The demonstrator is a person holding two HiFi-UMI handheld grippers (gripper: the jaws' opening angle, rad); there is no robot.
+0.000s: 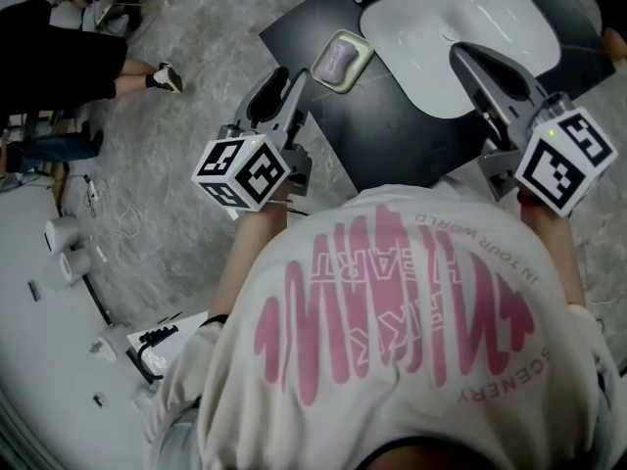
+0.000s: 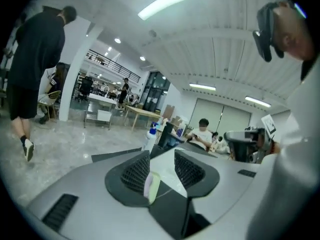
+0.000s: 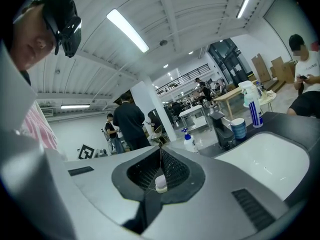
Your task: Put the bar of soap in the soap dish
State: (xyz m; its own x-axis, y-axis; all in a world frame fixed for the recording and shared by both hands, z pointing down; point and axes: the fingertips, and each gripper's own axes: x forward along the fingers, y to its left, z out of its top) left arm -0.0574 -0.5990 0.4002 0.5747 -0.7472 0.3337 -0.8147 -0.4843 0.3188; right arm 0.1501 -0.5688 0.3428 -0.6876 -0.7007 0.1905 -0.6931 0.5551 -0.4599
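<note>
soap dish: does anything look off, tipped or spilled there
Nothing stands out. The pale lilac bar of soap lies flat inside the pale green rectangular soap dish, which sits on the dark countertop beside the white basin. No spill shows around it.

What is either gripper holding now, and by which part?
Nothing: left gripper is open and empty, right gripper shut on nothing; bar of soap lies in soap dish.

Glossy white basin (image 1: 421, 27), matt dark counter (image 1: 392, 135); smooth lilac soap (image 1: 338, 60)
</note>
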